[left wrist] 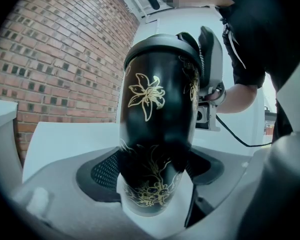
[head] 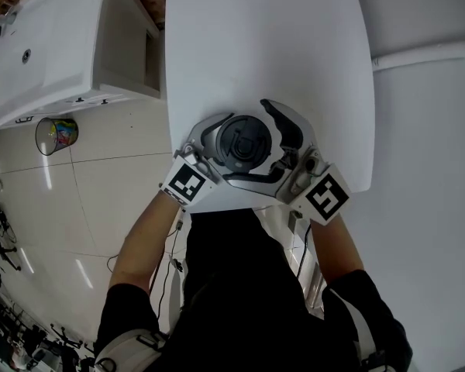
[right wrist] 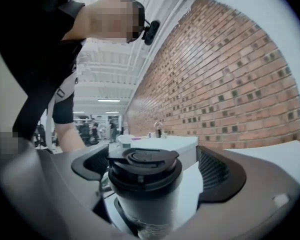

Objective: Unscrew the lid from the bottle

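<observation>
A black bottle [left wrist: 157, 109] with gold flowers stands upright on the white table [head: 263, 45], near its front edge. My left gripper [left wrist: 155, 179] is shut on the bottle's lower body, with a pad pressed against each side. From above, the bottle's round black lid [head: 244, 142] shows between both grippers. My right gripper [right wrist: 150, 174] reaches in at lid height. Its jaws stand wide on either side of the lid [right wrist: 142, 164], and the right pad [right wrist: 221, 176] is clearly apart from it. In the head view the left gripper [head: 217, 155] comes from the left and the right gripper [head: 283, 149] from the right.
The table's front edge [head: 240, 204] runs just under the grippers, with tiled floor beyond. A wire basket [head: 56, 134] stands on the floor at the left, below a white counter [head: 46, 45]. A brick wall [right wrist: 230, 69] stands behind.
</observation>
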A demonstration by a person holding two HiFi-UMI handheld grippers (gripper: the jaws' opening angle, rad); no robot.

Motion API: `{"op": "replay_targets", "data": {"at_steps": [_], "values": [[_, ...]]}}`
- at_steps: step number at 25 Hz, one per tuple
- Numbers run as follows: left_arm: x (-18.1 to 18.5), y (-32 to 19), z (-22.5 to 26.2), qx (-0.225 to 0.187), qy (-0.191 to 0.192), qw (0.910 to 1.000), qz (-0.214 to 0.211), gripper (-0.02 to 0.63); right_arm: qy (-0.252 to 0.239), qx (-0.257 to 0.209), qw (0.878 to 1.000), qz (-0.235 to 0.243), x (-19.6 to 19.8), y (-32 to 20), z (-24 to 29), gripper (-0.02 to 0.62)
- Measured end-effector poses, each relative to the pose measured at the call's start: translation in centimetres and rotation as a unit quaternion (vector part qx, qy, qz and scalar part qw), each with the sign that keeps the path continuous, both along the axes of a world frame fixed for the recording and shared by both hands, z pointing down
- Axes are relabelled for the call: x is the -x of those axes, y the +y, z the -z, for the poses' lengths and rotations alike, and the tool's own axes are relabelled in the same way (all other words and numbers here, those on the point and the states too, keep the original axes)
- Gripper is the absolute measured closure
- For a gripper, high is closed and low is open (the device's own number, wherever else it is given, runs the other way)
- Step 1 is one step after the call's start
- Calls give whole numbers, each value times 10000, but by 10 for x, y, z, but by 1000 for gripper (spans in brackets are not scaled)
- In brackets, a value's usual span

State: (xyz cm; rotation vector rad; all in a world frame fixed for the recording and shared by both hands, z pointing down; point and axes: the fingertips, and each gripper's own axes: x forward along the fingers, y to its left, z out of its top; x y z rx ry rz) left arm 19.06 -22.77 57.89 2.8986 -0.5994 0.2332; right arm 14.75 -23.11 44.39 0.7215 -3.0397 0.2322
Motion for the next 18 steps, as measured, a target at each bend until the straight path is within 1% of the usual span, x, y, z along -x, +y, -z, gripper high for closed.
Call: {"op": "replay_targets", "data": {"at_steps": [2, 4, 7, 11, 13, 15, 16, 18], "values": [[1, 0, 0, 8, -24, 10000, -12, 210, -144, -38, 9983, -558, -6, -2, 3, 52], [2, 0, 0, 7, -23, 10000, -13, 210, -127, -86, 9966, -804, -3, 0, 1, 54], [2, -1, 3, 0, -6, 10000, -24, 210, 175, -229, 9945, -1011, 8, 3, -8, 55], [0, -1, 3, 8, -16, 10000, -11, 210, 615, -358, 9863, -1486, 11, 1, -15, 89], [-1, -1, 3, -1, -19, 10000, -11, 210, 650, -307, 9844, -1604, 9, -1, -17, 95], [0, 0, 3, -21, -24, 10000, -10, 210, 584, -266, 9840, -1660, 8, -3, -16, 113], [0, 0, 3, -18, -21, 10000, -9, 210, 564, -266, 9843, -1652, 9, -4, -16, 129], [0, -1, 4, -2, -16, 10000, -14, 210, 575, -275, 9858, -1552, 9, -4, -18, 133]]}}
